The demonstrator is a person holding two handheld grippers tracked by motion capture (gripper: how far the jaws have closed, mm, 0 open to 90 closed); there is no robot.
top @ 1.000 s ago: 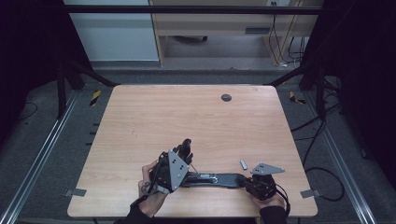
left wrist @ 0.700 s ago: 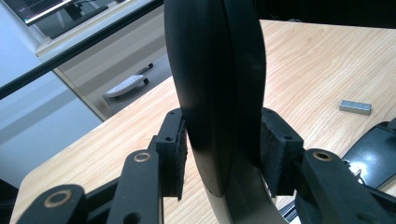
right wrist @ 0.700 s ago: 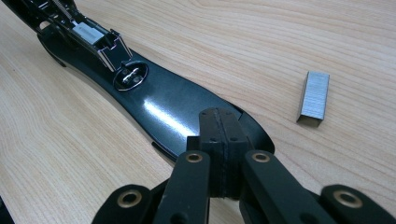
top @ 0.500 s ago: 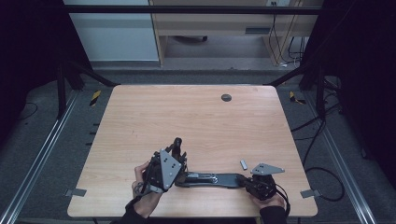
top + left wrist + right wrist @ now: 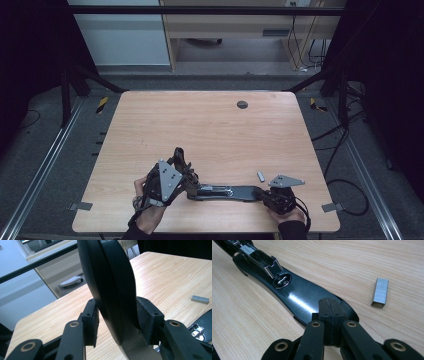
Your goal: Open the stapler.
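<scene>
Two tongs are at work on one stapler, close to my edge of the worktop [image 5: 210,130]. My right tongs [image 5: 329,307] are pressed together with nothing between them, and their tips rest on the rounded end of the stapler's base [image 5: 299,295], pinning it flat. My left tongs [image 5: 117,315] are clamped on the stapler's lid [image 5: 107,277], one pad on each side of it, holding it swung up and back from the base. With the lid raised, the metal track [image 5: 259,257] lies bare and looks empty, though its far part is hard to make out.

Just beside the base, not touching it, a strip of staples [image 5: 380,292] lies loose on the wood. Farther off the worktop is bare, apart from a small dark round fitting [image 5: 242,104] near its far edge.

I judge this to be the opening step of a refill: the stapler is held open and no staples have gone in. The next move needs a free pair of tongs. I think the right must lift off the base, open, and pinch the strip by its long sides, while the left holds the lid up. The strip is small and smooth and may skid away or tip as the pads close. Once the base is no longer pinned, it may also shift under the pull on the lid.
</scene>
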